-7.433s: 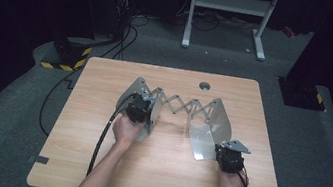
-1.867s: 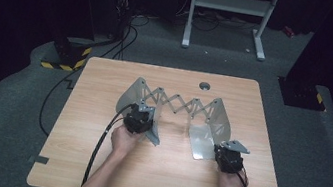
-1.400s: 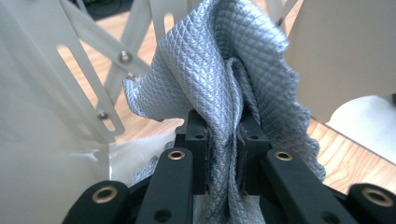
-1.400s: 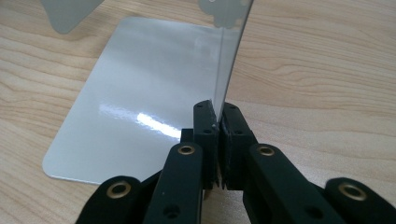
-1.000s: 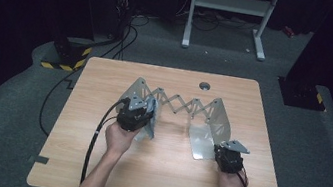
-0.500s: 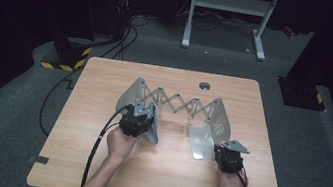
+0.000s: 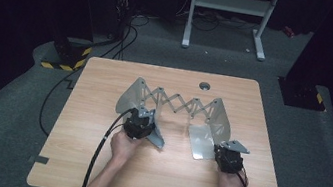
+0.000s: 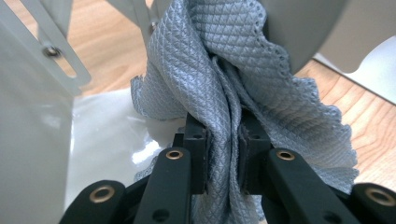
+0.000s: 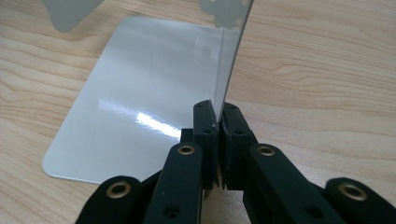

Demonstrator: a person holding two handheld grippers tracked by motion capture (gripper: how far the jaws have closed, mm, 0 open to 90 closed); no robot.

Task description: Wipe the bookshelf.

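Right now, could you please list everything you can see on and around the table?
Expanding bookend rack: one, pale grey metal, table centre, two end plates joined by a scissor lattice.
Cloth: one, grey quilted, at the rack's left end plate.
Table: one, light wood, with a round grommet near the far edge.
Stand frame: one, pale grey, on the floor beyond the table.
Cables: several, black, floor at far left.
Left gripper: black, jaws shut on the cloth.
Right gripper: black, jaws shut on the rack's right plate edge.
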